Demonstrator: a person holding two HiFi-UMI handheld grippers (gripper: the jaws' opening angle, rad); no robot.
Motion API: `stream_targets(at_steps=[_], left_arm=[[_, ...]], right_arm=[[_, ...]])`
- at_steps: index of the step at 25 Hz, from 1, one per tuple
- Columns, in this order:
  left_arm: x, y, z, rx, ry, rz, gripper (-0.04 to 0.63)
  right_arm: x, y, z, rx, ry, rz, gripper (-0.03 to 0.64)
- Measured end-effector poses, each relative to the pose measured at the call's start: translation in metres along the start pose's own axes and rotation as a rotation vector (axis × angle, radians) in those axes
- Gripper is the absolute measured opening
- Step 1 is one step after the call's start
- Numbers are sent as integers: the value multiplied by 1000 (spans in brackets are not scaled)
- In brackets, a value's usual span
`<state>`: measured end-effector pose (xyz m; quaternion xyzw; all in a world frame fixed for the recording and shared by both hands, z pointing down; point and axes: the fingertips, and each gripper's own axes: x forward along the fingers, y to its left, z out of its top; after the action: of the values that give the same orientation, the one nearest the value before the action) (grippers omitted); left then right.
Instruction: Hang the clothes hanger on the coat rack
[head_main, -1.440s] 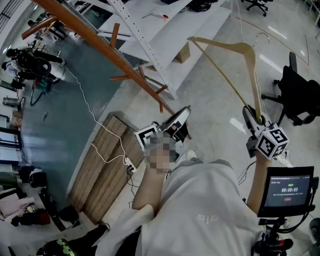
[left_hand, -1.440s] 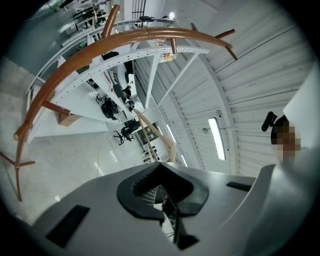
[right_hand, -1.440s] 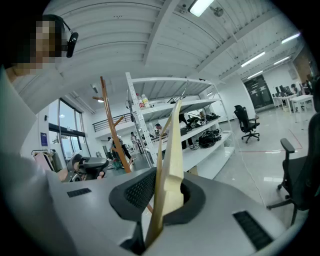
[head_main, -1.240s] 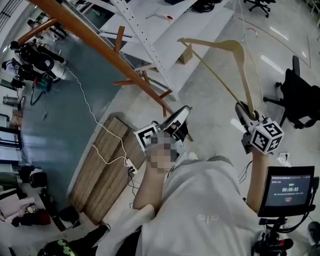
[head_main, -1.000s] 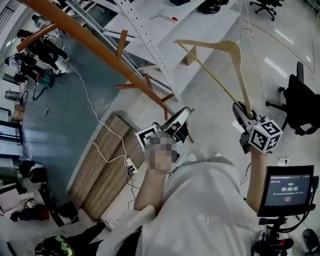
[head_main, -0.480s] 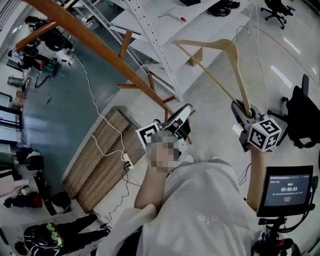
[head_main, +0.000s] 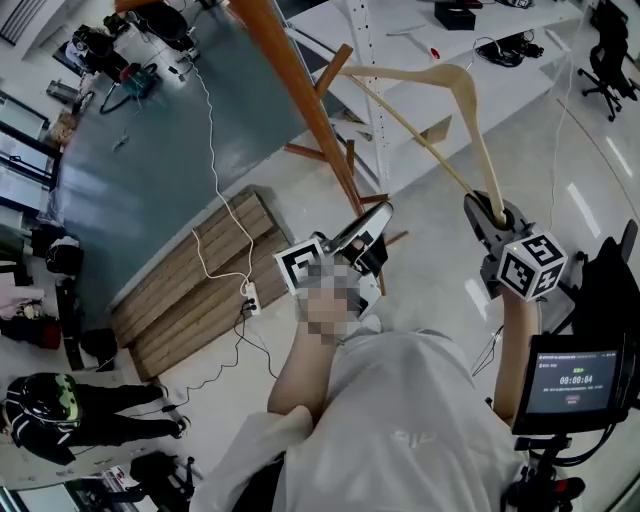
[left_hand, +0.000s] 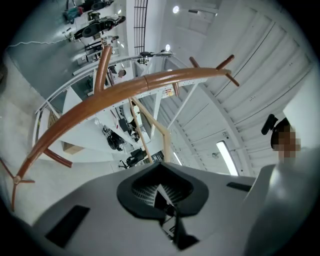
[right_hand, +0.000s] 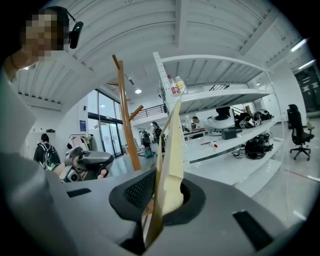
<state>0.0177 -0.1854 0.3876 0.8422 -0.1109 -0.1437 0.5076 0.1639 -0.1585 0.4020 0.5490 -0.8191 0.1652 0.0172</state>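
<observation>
The coat rack (head_main: 303, 100) runs off the head view's top edge beyond the left gripper (head_main: 374, 218), so its upper pegs are cut away. One arm-end of the clothes hanger (head_main: 455, 75) is buried between the jaws of the right gripper (head_main: 484, 204) (its wire hook is too thin to trace). In the right gripper view, that gripper's body hides the rack's foot. Print on the screen (head_main: 570, 378) below the right gripper is too small to read.

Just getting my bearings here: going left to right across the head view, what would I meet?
Boards → left gripper → right gripper, shut on the hanger → chair. The coat rack and the hanger span several of these, so they have no place in the order.
</observation>
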Motion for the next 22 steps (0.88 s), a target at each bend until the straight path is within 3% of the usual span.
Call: stream_targets(at_steps=[10,22], left_arm=[[-43,0,34,24,-134,46,6],[-78,1,41,20,-208,77,6]], right_arm=[[53,36,23,-91,29,107,41],[75,72,24,-189,74,165,41]])
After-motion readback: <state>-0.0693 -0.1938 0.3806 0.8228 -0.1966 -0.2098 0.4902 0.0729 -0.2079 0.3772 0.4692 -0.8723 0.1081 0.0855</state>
